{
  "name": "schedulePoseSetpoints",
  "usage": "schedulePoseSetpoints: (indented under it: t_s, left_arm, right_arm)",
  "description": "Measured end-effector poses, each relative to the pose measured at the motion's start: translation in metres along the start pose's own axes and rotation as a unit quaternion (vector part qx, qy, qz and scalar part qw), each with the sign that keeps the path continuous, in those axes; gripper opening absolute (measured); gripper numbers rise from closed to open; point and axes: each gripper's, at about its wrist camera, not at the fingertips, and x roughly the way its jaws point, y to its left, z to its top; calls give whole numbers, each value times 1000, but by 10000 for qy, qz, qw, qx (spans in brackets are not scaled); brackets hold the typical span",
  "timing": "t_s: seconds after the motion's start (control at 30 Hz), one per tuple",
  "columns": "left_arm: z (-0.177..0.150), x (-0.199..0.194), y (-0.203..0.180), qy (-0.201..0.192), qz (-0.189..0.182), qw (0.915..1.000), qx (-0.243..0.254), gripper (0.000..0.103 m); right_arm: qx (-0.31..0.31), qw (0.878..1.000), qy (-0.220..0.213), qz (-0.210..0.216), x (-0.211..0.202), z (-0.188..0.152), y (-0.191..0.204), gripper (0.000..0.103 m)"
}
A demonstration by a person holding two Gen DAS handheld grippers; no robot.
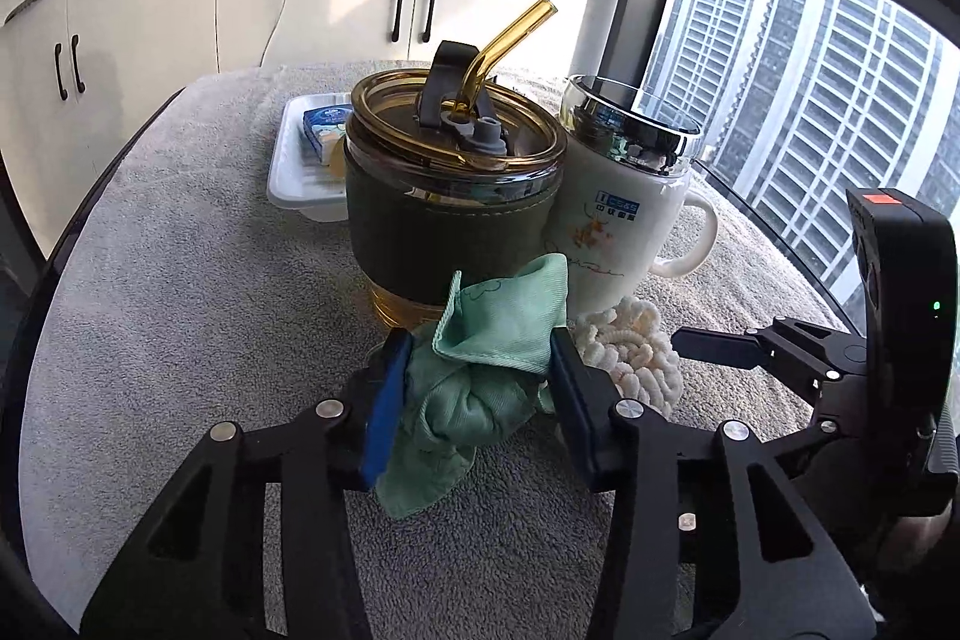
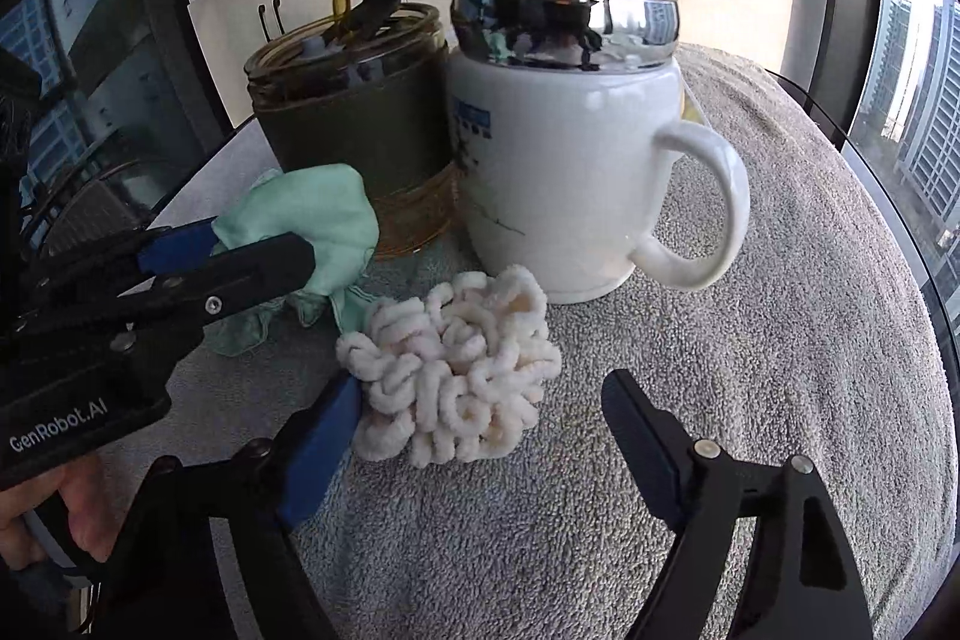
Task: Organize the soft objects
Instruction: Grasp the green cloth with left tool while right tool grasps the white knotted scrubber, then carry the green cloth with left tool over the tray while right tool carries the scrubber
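Left gripper (image 1: 477,388) pinching crumpled green cloth (image 1: 480,370) between blue pads, directly before amber tumbler (image 1: 450,196). Right gripper (image 2: 480,424) spread around cream chenille scrunchie (image 2: 456,370); left pad touching, right pad apart; scrunchie before white mug (image 2: 564,148).
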Motion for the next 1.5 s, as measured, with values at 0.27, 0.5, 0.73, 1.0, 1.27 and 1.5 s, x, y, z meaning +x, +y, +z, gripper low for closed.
schedulePoseSetpoints:
  t_s: [0.27, 0.5, 0.73, 1.0, 1.27, 1.5]
  left_arm:
    - [-6, -4, 6, 33, 15, 9999, -110, 43]
    - [-9, -11, 3, -6, -25, 9999, -111, 43]
    - [-7, -19, 4, -58, -48, 9999, -94, 43]
    - [5, -49, 12, -288, 102, 9995, -82, 43]
    - [39, -75, 50, -584, 463, 9972, -29, 43]
    - [92, -77, 85, -725, 819, 9939, 160, 43]
  right_arm:
    - [-113, 9999, -3, 105, 4, -2, 6, 49]
    - [-168, 9995, -200, 170, -14, -9, 8, 29]
    - [-258, 9988, -362, 208, -47, -13, 9, 27]
    - [-186, 9985, -521, -8, -82, -9, -22, 27]
    - [-178, 9938, -918, -603, -125, 27, -81, 27]
    - [-480, 9850, -1248, -1089, -149, 89, -122, 27]
